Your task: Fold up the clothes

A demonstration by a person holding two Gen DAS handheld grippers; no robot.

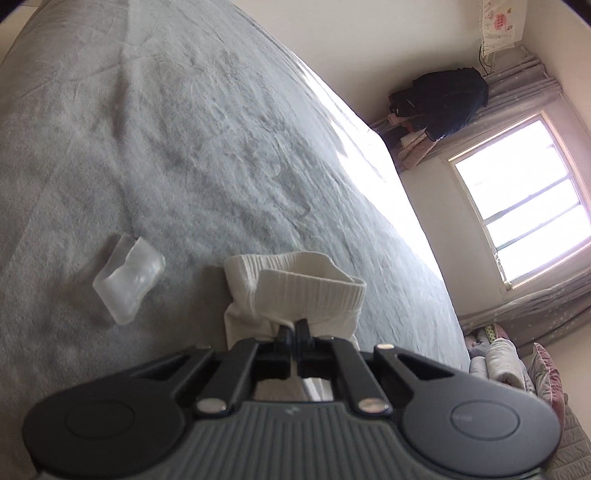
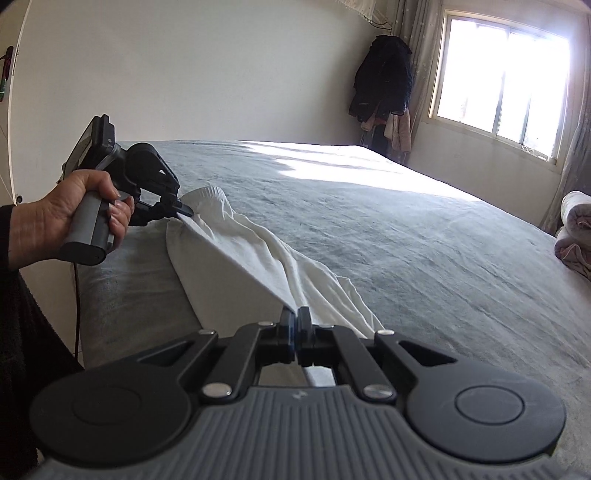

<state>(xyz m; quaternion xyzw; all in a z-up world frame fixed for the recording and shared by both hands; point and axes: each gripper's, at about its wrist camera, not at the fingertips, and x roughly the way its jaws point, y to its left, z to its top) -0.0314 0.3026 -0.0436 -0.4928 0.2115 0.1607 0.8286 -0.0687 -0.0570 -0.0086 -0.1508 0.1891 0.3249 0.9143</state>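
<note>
Your white garment [image 2: 258, 258] lies along the near edge of the grey bed [image 2: 406, 240], pulled taut between both tools. Your left gripper [image 2: 183, 212] is pinched tight on the ribbed-cuff end, your right gripper [image 2: 295, 314] on the other end. You look mid-fold or mid-spread; either way, keep the tension even. A clear plastic packet [image 1: 127, 284] lies just beside the cuff.

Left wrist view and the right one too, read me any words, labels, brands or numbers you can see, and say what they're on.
No text can be read.
Wall hanging: pink print, too small and blurred to read.
Left gripper base: small pale mark, not legible.
Right gripper base: same small mark, not legible.
White garment: no print showing.
</note>
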